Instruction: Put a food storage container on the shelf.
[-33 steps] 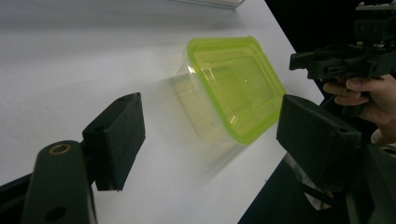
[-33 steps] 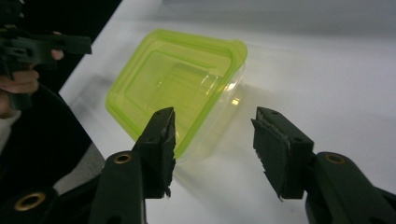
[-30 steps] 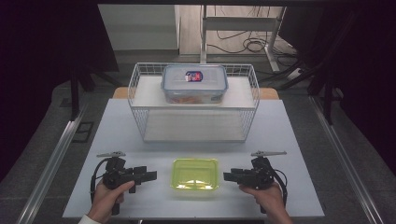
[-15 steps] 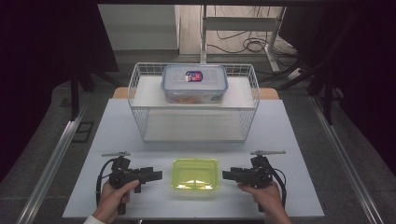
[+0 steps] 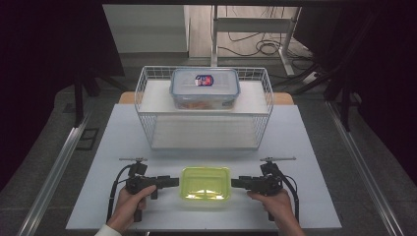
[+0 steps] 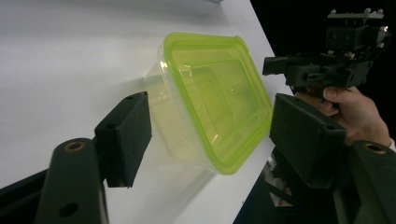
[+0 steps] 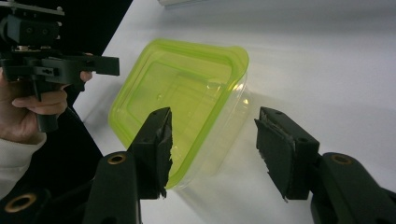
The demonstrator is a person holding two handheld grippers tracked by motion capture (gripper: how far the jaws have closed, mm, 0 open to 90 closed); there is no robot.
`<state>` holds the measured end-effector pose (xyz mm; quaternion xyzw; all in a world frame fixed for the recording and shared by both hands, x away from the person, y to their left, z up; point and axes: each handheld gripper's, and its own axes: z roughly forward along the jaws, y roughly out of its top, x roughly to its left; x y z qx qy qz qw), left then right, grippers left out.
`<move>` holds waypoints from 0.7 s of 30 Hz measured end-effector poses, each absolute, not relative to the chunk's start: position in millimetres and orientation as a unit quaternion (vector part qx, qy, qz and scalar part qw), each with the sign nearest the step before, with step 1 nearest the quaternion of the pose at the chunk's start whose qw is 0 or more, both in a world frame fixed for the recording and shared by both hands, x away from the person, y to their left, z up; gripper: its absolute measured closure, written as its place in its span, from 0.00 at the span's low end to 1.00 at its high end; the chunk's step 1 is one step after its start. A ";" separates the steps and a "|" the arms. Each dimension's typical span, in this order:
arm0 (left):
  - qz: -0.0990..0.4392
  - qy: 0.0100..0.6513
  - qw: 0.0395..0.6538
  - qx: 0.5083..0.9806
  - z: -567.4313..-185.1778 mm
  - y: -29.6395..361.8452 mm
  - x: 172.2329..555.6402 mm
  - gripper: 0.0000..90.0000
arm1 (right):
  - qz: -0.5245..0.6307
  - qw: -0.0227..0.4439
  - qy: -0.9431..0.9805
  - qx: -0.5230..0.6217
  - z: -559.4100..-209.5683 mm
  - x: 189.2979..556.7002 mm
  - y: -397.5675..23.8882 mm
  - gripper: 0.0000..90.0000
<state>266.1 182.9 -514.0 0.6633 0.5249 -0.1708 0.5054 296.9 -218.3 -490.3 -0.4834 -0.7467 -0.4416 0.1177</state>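
The left gripper point(image 5: 172, 181) lies level at the near edge of the table, its jaws spread wide and just now closing a little, the two black pads either side of the short end of the clear rectangular plastic container with the lime-green lid point(image 5: 205, 183) but not yet pressing on it; nothing is held. The right gripper point(image 5: 238, 183) faces it from the other end, jaws also apart, astride the opposite short end of the container with a gap showing at both pads. The container sits flat on the white table point(image 5: 305, 147), between the two grippers and close to the person's side. It looks empty, so it is likely very light, and its thin walls would probably flex under a hard squeeze; the smooth plastic may slip between the pads. The stiffest place to hold is likely the lid's rim at each short end, where lid and wall meet. Farther off stands a white wire basket point(image 5: 147, 118), with a larger clear lidded box point(image 5: 205, 88) resting on its top.
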 end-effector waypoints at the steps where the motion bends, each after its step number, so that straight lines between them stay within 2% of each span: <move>1: -0.176 0.527 0.505 0.660 -515.7 181.8 267.5 0.33 | -0.441 0.121 -0.746 -0.484 -491.2 297.8 -217.6 0.51; 9: -0.190 0.533 0.490 0.663 -523.7 173.8 273.1 0.37 | -0.434 0.136 -0.746 -0.487 -499.0 303.2 -211.2 0.53; 21: -0.219 0.540 0.476 0.658 -533.8 168.6 279.7 0.55 | -0.430 0.171 -0.735 -0.495 -512.0 307.2 -204.1 0.63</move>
